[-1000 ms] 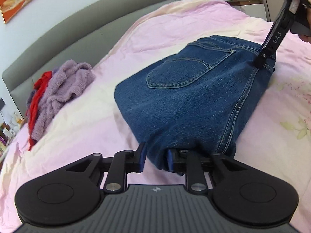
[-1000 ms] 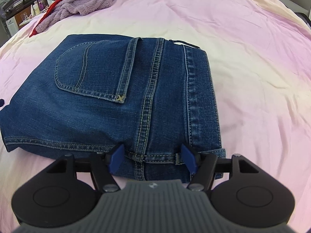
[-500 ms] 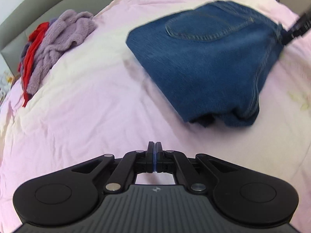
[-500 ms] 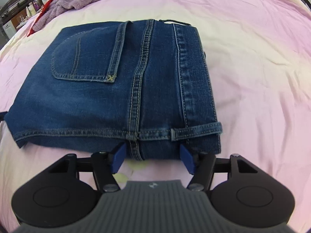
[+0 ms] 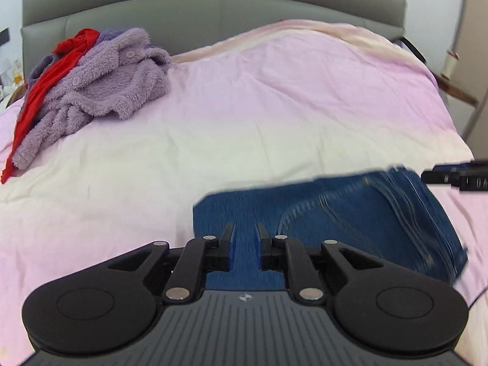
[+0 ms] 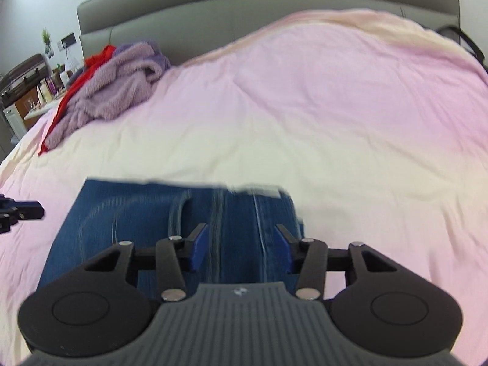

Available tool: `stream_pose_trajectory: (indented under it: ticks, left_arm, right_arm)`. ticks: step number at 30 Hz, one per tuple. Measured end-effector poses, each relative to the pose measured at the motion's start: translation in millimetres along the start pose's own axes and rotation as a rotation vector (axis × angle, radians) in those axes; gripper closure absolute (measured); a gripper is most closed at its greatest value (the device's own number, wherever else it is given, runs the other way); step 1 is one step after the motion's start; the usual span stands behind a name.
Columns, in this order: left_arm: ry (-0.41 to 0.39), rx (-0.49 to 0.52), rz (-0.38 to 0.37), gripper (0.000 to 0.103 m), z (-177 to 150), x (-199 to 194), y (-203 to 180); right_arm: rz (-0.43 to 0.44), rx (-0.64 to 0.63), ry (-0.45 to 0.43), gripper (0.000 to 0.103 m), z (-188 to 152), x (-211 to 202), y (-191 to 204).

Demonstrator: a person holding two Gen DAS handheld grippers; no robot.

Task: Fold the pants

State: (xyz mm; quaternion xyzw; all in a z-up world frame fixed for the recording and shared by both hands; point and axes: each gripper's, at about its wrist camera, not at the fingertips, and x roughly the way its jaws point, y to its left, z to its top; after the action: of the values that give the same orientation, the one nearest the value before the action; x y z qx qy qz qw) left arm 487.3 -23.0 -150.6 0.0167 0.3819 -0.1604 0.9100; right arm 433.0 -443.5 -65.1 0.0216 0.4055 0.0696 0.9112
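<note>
Left gripper [image 5: 245, 245]: jaws parted by a narrow gap, just been opening, nothing clamped; blue pads hang above the near left part of the folded jeans [image 5: 350, 213], denim showing through the gap but no pad pressing on it. Right gripper [image 6: 241, 245]: jaws set wider apart, just been closing, likewise holding nothing; pads straddle the centre seam region of the jeans [image 6: 146, 222] from above, fabric blurred by motion.

From the left wrist view, tip of the right gripper pokes in at the right edge (black, with white lettering), just beside the far right corner of the jeans. From the right wrist view, tip of the left gripper pokes in at the left edge, just beside the jeans' left side.

Jeans: folded into 1 compact rectangle, back pocket stitching faintly readable on top, lying flat on the pink and cream bedcover [image 5: 274, 106] near the foot side of the bed, close under both grippers.

Further out: heap of fluffy purple garment [image 5: 100, 88] with a red cloth [image 5: 48, 76] across it, far left near the grey padded headboard [image 5: 213, 9], well apart from the jeans. Cluttered side furniture [image 6: 27, 91] beyond the bed's left edge in the right wrist view.
</note>
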Motion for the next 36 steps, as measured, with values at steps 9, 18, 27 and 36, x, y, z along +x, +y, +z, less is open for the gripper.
stream_pose_trajectory:
  ticks: [9,18,27,36]
  left_arm:
    - [0.204,-0.045,0.116,0.094,-15.2,100.8,35.7]
    - [0.212,-0.047,0.257,0.097,-26.5,77.1,67.7]
    - [0.011,0.012,0.022,0.095,-38.6,-23.8,2.0]
    - [0.076,0.084,-0.005,0.092,-100.1,-12.6,-66.5]
  right_arm:
    - [-0.038,0.109,0.127,0.059,-17.4,95.8,-32.2]
    - [-0.041,0.17,0.149,0.056,-28.5,97.0,-47.6]
    - [-0.053,-0.068,-0.002,0.057,-56.2,-11.9,-11.2]
    - [-0.085,-0.047,-0.007,0.059,-114.3,-18.8,16.2]
